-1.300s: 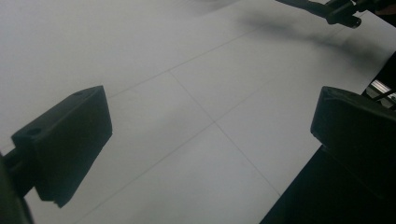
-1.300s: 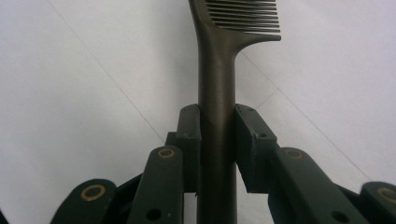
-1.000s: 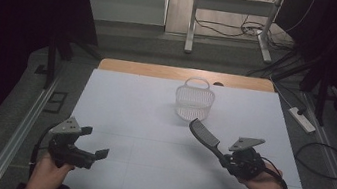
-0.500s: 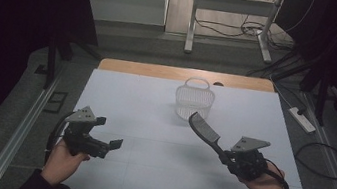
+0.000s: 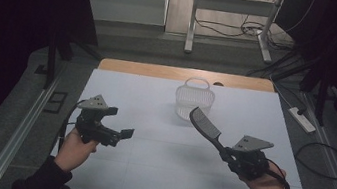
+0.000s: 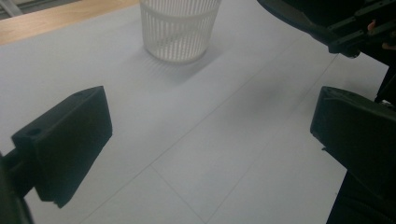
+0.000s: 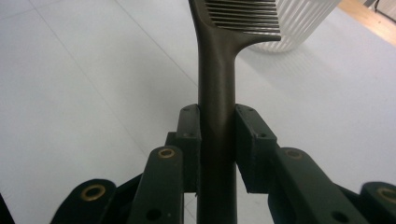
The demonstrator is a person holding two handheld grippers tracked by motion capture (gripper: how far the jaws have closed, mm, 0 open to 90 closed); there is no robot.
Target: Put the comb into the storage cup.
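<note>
The right gripper (image 5: 225, 152) pinches a comb (image 5: 204, 126) at five o'clock of the basket (image 5: 194, 98), while the left gripper (image 5: 125, 134) stands spread.

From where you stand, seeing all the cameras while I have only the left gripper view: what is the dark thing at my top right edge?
Observer: A black comb, held by its handle in the right hand-held gripper, whose pads press on both sides of it.
Operator: Which way does the comb point?
Observer: In the high view its toothed end slants up toward the white basket and overlaps the basket's near side.
Operator: Is anything in the basket?
Observer: I cannot tell; in the high view its slatted wall hides the inside.
Operator: And my own hand-held gripper?
Observer: The left hand-held gripper is open over the white table, holding nothing.
</note>
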